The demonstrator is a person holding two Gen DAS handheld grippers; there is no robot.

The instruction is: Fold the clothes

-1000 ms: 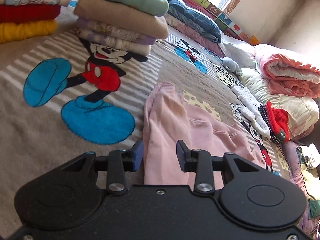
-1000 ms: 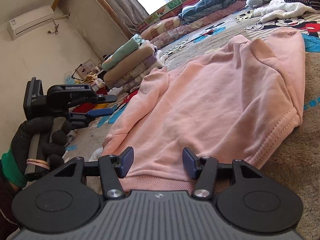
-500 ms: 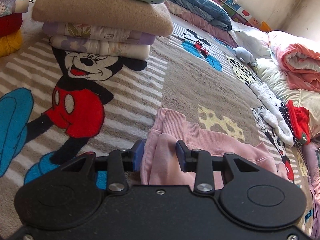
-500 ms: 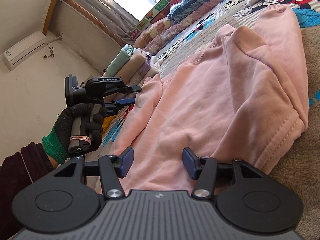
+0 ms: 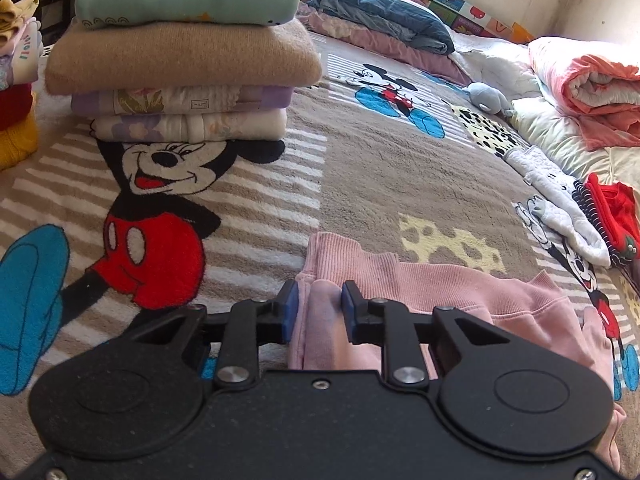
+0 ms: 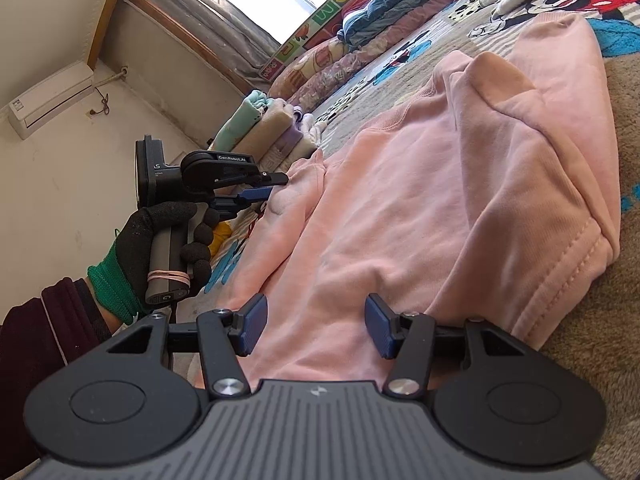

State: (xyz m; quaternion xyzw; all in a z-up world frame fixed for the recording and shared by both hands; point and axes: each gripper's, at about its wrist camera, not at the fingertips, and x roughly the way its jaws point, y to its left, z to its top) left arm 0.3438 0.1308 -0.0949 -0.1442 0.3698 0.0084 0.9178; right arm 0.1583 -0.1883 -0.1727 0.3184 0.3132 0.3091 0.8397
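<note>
Left gripper (image 5: 318,304): jaws closing, with the ribbed cuff end of the pink sweatshirt (image 5: 448,292) bunched between the blue pads (image 5: 289,312). Both pads already touch the fabric, so it reads as a grip on the sleeve. Seen from the right wrist view, this same gripper (image 6: 264,190) is carried by a black-gloved hand (image 6: 160,240) with a green cuff, its tips at the far sleeve.

Right gripper (image 6: 316,324): jaws stand partly apart over the near hem of the sweatshirt (image 6: 440,200). Cloth lies under and between the fingers, but the pads are clear of it on both sides; not gripping.

Sweatshirt lies spread on the cartoon-mouse blanket (image 5: 360,168), front down or up I cannot tell, one sleeve folded across the body on the right wrist view's right side.

Surroundings: a stack of folded clothes (image 5: 184,52) sits on the blanket beyond the left gripper, well apart from the sweatshirt. Unfolded garments (image 5: 560,208) lie along the blanket's right edge, near a rolled quilt (image 5: 588,80). Air conditioner (image 6: 48,100) on the wall.
</note>
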